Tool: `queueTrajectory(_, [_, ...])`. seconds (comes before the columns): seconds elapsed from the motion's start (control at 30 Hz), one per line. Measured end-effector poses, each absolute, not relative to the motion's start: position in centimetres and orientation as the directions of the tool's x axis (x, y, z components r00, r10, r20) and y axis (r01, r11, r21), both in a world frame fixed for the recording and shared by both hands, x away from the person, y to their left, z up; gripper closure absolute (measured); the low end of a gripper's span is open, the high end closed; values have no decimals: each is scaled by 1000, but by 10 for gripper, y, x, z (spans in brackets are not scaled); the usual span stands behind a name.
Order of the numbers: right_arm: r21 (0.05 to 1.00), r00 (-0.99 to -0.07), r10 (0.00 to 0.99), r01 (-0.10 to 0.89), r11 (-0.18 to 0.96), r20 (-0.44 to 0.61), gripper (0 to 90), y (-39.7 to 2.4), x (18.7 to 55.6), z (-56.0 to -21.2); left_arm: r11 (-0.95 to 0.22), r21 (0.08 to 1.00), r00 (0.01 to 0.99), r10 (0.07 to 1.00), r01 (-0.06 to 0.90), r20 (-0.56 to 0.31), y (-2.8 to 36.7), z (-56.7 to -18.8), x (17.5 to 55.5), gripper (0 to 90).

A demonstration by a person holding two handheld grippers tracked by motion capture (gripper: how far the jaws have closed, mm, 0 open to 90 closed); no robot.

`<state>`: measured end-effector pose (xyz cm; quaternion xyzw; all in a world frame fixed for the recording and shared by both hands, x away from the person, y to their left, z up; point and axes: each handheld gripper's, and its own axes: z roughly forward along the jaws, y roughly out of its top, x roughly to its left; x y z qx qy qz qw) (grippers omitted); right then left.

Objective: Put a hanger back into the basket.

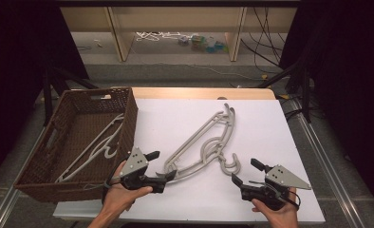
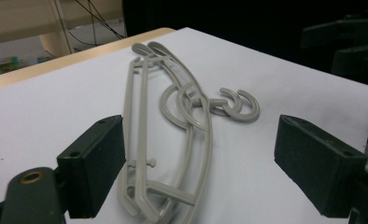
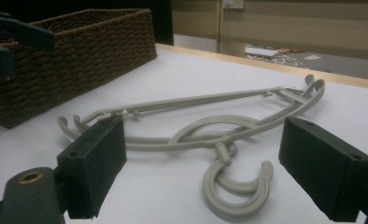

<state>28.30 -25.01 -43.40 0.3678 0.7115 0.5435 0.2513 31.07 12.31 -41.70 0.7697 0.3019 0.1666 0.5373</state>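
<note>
Grippers spread at the stacked hangers

Left gripper (image 1: pixel 160 167) sits nearest, its jaws wide apart around the near end of the grey hangers (image 1: pixel 205 142), clamping nothing. Right gripper (image 1: pixel 246 172) hovers just beside the hooks (image 3: pixel 238 184), jaws likewise spread and empty. Hangers lie stacked on the white table (image 1: pixel 175 118). Farther left stands a wicker basket (image 1: pixel 128 121) holding more hangers (image 1: pixel 97 147).

The high view looks forward and down over the whole white worktop (image 1: pixel 185 118). Each gripper view sits low and close, looking along its own tongs across the surface. All three share the pair of grey plastic clothes hangers (image 1: pixel 209 142) (image 2: pixel 173 126) (image 3: pixel 210 121).
</note>
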Motion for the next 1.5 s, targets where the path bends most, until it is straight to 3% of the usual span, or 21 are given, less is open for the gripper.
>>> queueTrajectory(0.73, [951, -592, 804, 280, 133, 62, 159, -249, 280, -433, -535, 793, 858, 513, 292, 30, 45, -448, 346, 293])
queueTrajectory(1.33, [951, -597, 800, 277, 136, 60, 159, -249, 280, -433, -659, 667, 869, 493, 347, 35, 7, -469, 378, 433])
queueTrajectory(1.5, [954, -602, 795, 273, 125, 69, 159, -248, 280, -433, -650, 652, 859, 512, 390, -4, 0, -475, 383, 468])
